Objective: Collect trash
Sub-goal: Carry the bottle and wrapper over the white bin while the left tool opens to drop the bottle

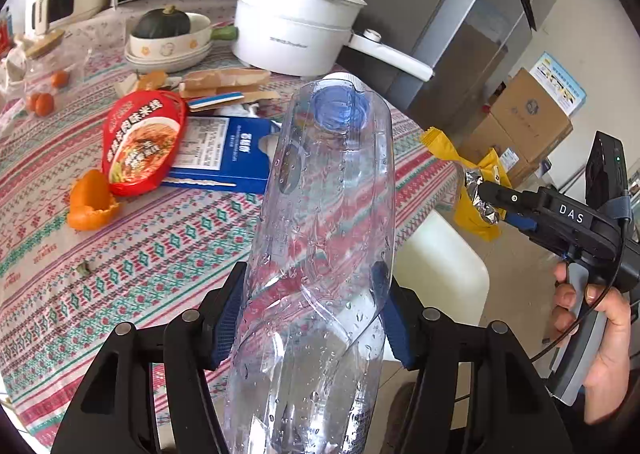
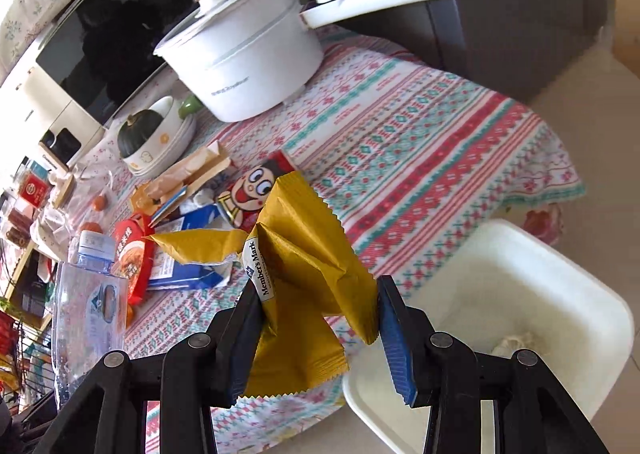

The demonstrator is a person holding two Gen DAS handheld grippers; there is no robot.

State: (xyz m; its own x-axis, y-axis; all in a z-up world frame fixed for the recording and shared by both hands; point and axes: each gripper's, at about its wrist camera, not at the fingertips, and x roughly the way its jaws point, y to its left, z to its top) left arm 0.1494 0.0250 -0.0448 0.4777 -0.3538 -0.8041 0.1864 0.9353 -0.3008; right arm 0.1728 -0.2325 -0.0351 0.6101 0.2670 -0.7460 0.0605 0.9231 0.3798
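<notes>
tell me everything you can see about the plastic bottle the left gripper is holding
The clear plastic bottle is crumpled and twisted, with water droplets inside and no liquid visible. Its pale blue cap is on, pointing away from the camera. The left gripper clamps its lower body between blue pads, holding it above the edge of the patterned tablecloth.

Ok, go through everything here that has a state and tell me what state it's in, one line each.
Left gripper: shut on the plastic bottle.
Plastic bottle: crushed, capped, wet inside, held above the table.
Right gripper: shut on the yellow wrapper.
Yellow wrapper: torn open, crumpled.
White pot: lid on.
Orange peel: lying on the tablecloth.
</notes>
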